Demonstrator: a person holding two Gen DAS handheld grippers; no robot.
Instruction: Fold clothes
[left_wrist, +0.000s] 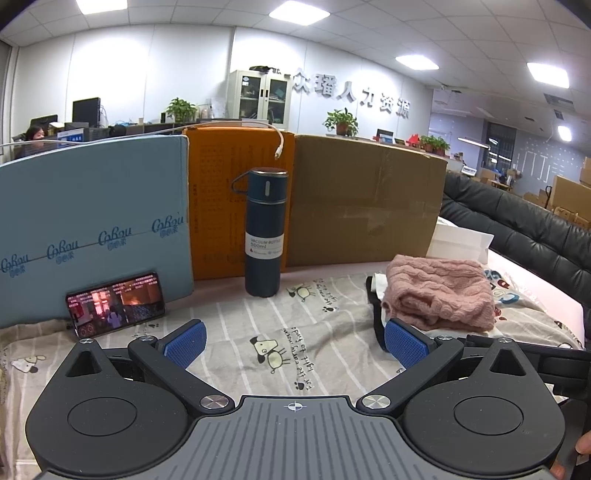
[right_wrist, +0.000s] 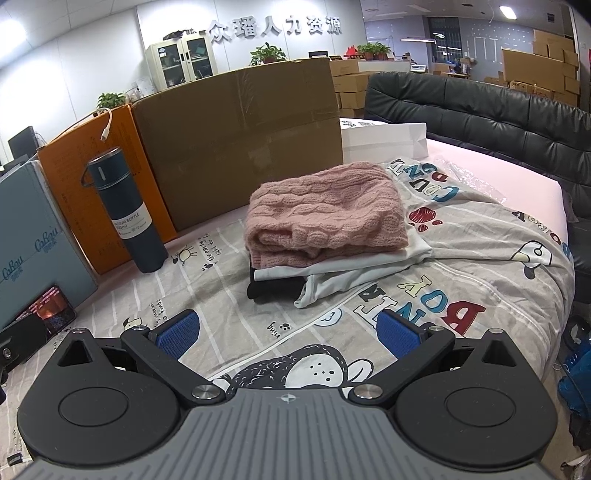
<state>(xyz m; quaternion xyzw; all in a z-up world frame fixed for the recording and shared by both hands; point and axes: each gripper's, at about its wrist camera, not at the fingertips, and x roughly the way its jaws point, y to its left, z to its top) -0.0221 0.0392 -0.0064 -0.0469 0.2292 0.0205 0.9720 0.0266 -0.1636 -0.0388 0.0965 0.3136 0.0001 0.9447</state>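
Fingers spread wide on both grippers, nothing held, over a cartoon-print bedsheet. Folded pink sweater tops the clothes stack beside a cardboard box; office behind.

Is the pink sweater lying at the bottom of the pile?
No, the pink sweater lies on top of the pile, above a white garment and a black garment.

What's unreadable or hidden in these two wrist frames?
- Black garment, right view: mostly covered by the pink sweater and white clothes.
- Same stack, left view: the sweater and the left gripper finger hide the lower layers.
- Phone: screen too small to read; in the right view, cut off by the gripper body.
- Bottle label: partly turned away.
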